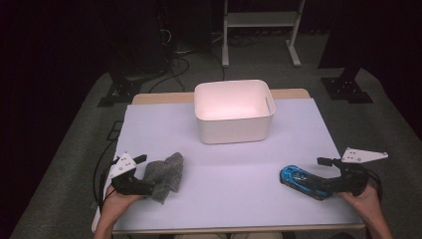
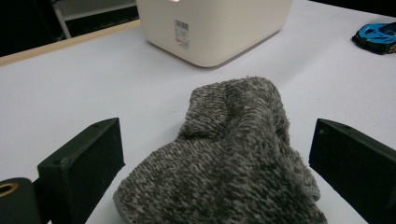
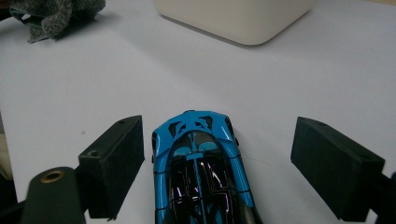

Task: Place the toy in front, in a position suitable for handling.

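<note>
White table (image 1: 224, 164); both grippers gape, left (image 2: 215, 154) around cloth (image 2: 233, 154), right (image 3: 217, 163) around car (image 3: 201, 172).

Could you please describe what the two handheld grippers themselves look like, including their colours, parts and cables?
Both are black. The left gripper and the right gripper each carry a pale grey three-cornered plate on top, dotted with small holes, and trail a dark cable. The gripper views show thick, blocky matte black fingers with small holes, and a brass-coloured ring at the lower left. The forearms are bare, with no sleeves visible.
</note>
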The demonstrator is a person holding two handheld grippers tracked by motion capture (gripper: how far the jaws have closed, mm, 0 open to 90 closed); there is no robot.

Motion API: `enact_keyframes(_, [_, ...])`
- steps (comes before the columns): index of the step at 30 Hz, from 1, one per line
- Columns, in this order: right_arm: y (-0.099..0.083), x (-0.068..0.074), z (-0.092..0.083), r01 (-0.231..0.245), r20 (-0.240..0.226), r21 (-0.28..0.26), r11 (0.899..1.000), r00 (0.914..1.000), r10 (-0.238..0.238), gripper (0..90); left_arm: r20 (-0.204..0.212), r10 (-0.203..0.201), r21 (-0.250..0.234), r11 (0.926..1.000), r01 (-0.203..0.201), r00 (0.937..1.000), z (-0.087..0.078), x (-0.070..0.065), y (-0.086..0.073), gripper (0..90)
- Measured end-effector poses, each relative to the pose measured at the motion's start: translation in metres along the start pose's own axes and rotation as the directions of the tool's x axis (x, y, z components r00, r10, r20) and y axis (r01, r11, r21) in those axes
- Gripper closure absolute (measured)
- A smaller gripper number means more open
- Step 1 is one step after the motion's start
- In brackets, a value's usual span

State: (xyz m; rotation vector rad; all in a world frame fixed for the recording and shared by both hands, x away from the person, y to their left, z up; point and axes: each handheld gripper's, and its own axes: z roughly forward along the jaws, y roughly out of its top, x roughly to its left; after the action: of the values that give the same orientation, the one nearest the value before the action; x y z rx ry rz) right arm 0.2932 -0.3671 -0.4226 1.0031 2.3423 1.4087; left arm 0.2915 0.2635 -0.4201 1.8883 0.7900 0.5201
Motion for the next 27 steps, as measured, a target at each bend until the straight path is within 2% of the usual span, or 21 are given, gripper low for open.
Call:
enact_keyframes(12, [0.001, 0.006, 0.006, 0.036, 0.0, 0.038, 0.999, 0.9993, -0.036, 16.1, 0.017, 0.012, 0.004, 0.9999, -0.012, 0.9998, 0.001, -0.004, 0.001, 2.1])
enact_keyframes(19, [0.004, 0.012, 0.017, 0.075, -0.003, 0.096, 0.993, 0.9971, -0.075, 15.9, 0.023, 0.017, 0.006, 0.9998, -0.017, 0.9996, 0.001, -0.003, 0.0, 2.2])
enact_keyframes(22, [0.005, 0.014, 0.022, 0.091, -0.004, 0.119, 0.989, 0.9958, -0.092, 15.8, 0.023, 0.015, 0.001, 0.9999, -0.015, 0.9996, 0.0, -0.004, 0.0, 2.2])
enact_keyframes(23, [0.005, 0.018, 0.026, 0.112, -0.002, 0.142, 0.984, 0.9936, -0.113, 15.8, 0.021, 0.017, -0.004, 0.9998, -0.017, 0.9996, -0.001, -0.004, 0.001, 2.1])
enact_keyframes(25, [0.005, 0.019, 0.027, 0.116, -0.002, 0.149, 0.982, 0.9932, -0.117, 15.7, 0.021, 0.016, -0.006, 0.9998, -0.016, 0.9996, -0.001, -0.004, 0.001, 2.1])
enact_keyframes(26, [0.005, 0.022, 0.03, 0.139, -0.001, 0.173, 0.975, 0.99, -0.141, 15.7, 0.021, 0.015, -0.008, 0.9999, -0.015, 0.9997, -0.001, -0.004, 0.001, 2.2])
enact_keyframes(27, [0.005, 0.022, 0.031, 0.144, 0.002, 0.181, 0.973, 0.9892, -0.146, 15.5, 0.02, 0.015, -0.006, 0.9999, -0.015, 0.9997, -0.001, -0.004, 0.001, 2.2])
